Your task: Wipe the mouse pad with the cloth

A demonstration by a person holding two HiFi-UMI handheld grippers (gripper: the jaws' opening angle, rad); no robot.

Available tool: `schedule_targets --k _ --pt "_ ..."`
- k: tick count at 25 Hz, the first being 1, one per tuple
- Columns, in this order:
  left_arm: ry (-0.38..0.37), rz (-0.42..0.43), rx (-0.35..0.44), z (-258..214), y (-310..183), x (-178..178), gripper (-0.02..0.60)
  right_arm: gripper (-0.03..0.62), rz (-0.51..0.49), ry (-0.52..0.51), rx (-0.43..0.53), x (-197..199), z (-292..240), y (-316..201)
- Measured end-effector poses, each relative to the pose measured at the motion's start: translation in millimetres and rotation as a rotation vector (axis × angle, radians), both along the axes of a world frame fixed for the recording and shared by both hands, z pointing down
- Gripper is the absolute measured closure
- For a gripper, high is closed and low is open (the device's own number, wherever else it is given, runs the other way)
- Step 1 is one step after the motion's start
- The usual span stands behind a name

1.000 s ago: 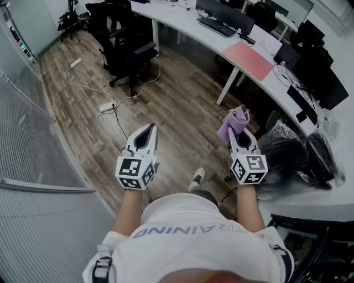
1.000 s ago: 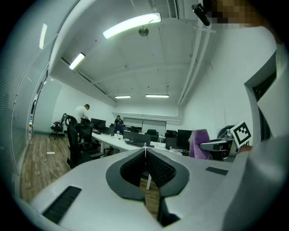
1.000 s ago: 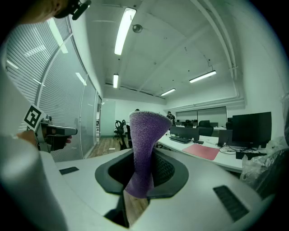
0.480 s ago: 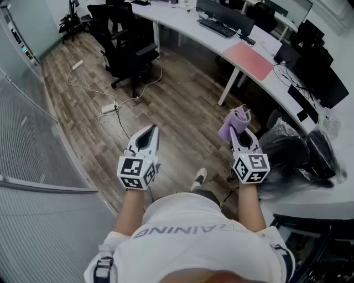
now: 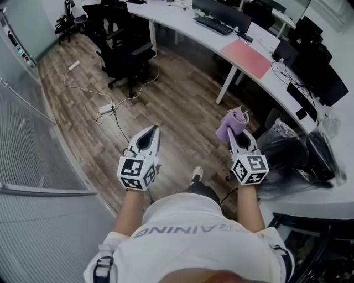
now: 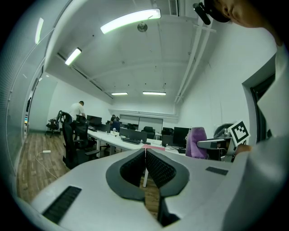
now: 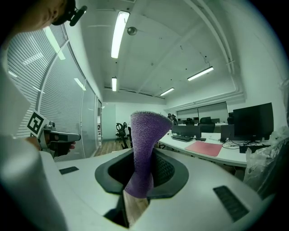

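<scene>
A pink mouse pad (image 5: 246, 58) lies on the long white desk (image 5: 177, 21) far ahead, also visible as a pink sheet (image 7: 204, 148) in the right gripper view. My right gripper (image 5: 238, 131) is shut on a purple cloth (image 5: 231, 123), which sticks up from between its jaws (image 7: 143, 149). My left gripper (image 5: 148, 134) is shut with nothing in it, jaws closed together (image 6: 145, 155). Both grippers hang over the wooden floor, well short of the desk.
Black office chairs (image 5: 124, 47) stand left of the desk. A power strip and cable (image 5: 106, 108) lie on the floor. A keyboard (image 5: 214, 25) and monitors (image 5: 224, 12) sit on the desk. Black bags (image 5: 296, 157) pile up at right. People (image 6: 78, 110) stand at far desks.
The view has shifted slightly toward the desk. Both grippers keep their pose, with the cloth still held.
</scene>
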State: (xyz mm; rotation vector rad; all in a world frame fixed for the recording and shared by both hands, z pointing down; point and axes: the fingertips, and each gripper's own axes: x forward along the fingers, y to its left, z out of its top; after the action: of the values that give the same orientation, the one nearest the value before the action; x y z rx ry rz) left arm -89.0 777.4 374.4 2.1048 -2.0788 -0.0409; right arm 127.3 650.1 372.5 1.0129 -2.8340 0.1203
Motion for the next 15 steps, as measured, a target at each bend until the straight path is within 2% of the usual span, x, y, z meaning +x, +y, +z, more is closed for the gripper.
schedule_targets --k 7,15 --pt "-0.016 -0.027 -0.017 -2.9 -46.0 -10.8 0.549 0.493 -0.009 -0.020 -0.022 -11.6 1.4 -55.2" --pt "-0.026 -0.073 -0.003 -17.8 -130.2 -13.4 0.549 0.493 -0.051 -0.041 -0.028 -20.2 -8.4 -150.0"
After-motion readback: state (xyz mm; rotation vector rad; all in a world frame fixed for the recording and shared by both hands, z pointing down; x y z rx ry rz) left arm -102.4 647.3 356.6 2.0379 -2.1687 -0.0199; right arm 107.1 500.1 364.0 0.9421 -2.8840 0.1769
